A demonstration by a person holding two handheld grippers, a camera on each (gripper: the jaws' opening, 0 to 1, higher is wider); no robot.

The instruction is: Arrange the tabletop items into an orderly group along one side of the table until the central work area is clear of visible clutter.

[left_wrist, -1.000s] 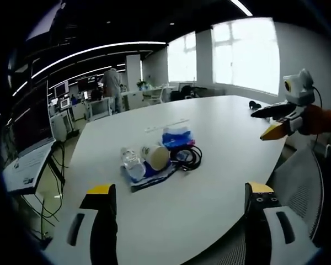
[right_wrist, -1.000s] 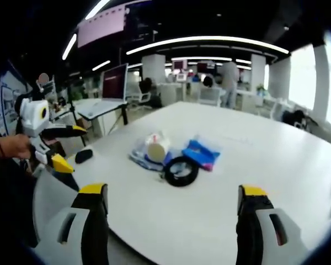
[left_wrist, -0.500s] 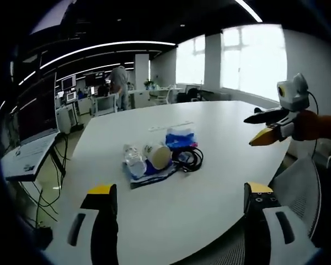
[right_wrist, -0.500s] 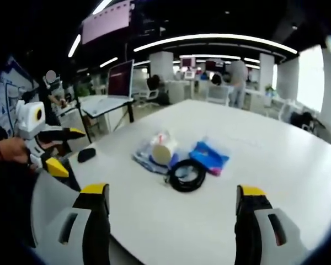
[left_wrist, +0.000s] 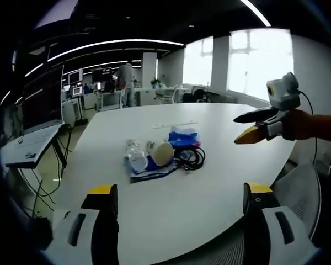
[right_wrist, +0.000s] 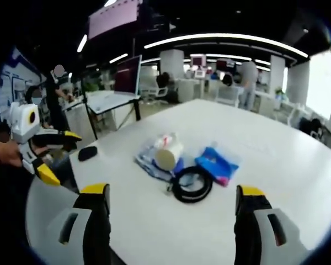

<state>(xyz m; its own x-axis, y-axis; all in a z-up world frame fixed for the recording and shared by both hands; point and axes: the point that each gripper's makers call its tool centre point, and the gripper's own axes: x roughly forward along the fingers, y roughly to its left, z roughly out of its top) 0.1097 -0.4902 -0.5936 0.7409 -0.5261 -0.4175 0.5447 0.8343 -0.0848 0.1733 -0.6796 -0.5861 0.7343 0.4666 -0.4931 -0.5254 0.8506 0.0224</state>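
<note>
A small heap lies mid-table: a paper cup on its side (left_wrist: 163,153) (right_wrist: 166,156), a clear crumpled plastic bottle (left_wrist: 135,155), a blue packet (left_wrist: 183,136) (right_wrist: 218,164) and a black cable coil (left_wrist: 192,158) (right_wrist: 192,186), all partly on a blue plastic bag (left_wrist: 146,169) (right_wrist: 152,165). My left gripper (left_wrist: 180,189) is open at the table's near edge, well short of the heap; it is also seen at the left (right_wrist: 65,159). My right gripper (right_wrist: 172,190) is open just short of the coil, and it hovers over the right edge (left_wrist: 236,131).
The white table (left_wrist: 209,187) (right_wrist: 281,160) is round-ended. A black mouse (right_wrist: 88,153) lies near its edge. A thin white strip (left_wrist: 174,125) lies beyond the heap. A mesh chair (left_wrist: 298,187) stands at the right, a laptop on a stand (left_wrist: 30,144) at the left. People stand far back.
Both cameras have shifted a little; the heap looks nearer in the right gripper view. Seen from the left, the right gripper has drifted leftward over the table. Nothing on the table has moved.
</note>
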